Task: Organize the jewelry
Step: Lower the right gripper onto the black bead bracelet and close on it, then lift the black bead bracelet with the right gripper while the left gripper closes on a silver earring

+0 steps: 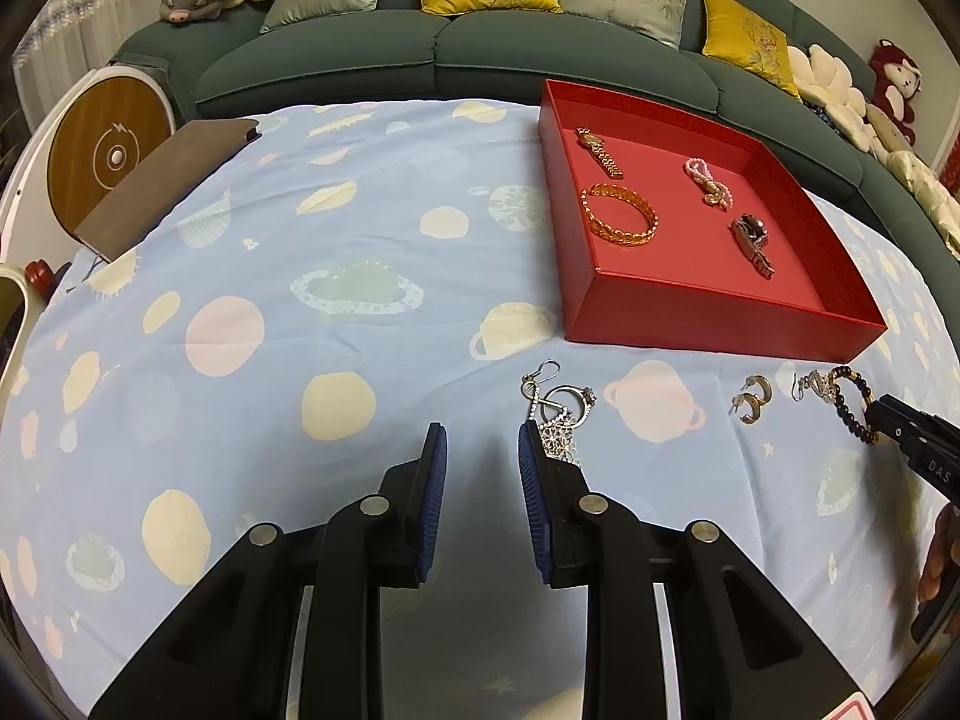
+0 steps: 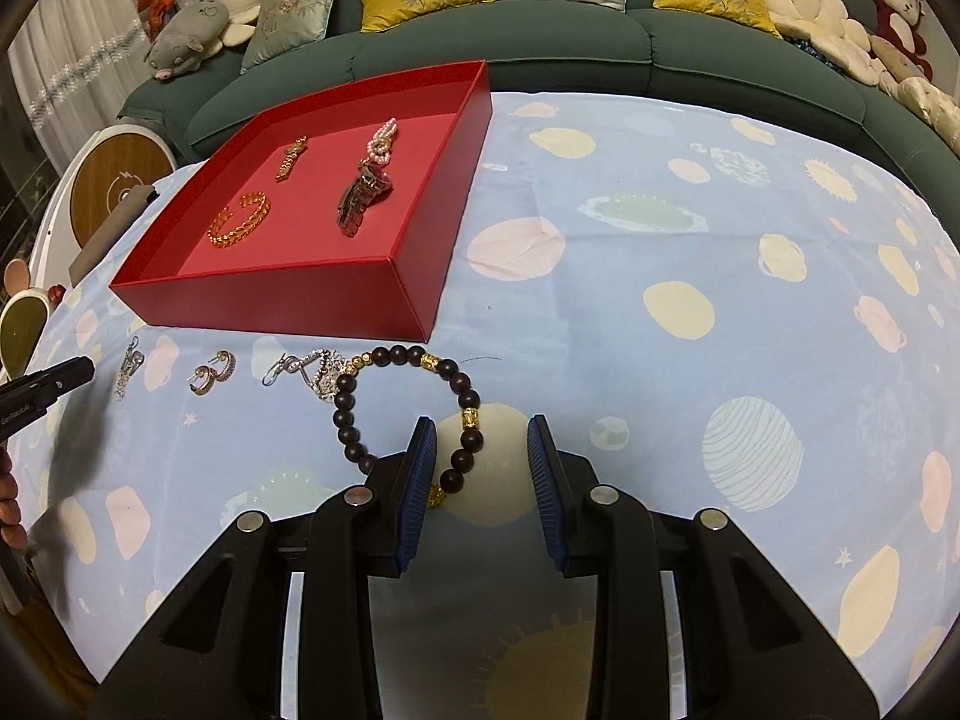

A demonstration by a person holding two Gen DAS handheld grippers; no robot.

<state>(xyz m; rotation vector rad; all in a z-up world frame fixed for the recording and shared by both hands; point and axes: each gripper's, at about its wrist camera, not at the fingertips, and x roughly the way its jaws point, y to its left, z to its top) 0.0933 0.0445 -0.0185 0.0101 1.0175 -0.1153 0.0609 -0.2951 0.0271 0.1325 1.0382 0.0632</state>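
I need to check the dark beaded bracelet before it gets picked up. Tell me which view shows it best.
The right wrist view: the dark beaded bracelet lies nearly whole on the cloth, its near part passing behind the right gripper's left finger. The left wrist view catches only a small arc at the right edge, partly behind that gripper.

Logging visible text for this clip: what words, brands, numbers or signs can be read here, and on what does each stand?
"DAS": white letters on the right gripper body, cut off at the left wrist view's edge.
White lettering on the left gripper body in the right wrist view: too small and blurred to read.
Lightning-bolt sign, no words: on the round wooden panel beside the sofa.
Pink-edged label at the left wrist view's bottom edge: cut off, unreadable.
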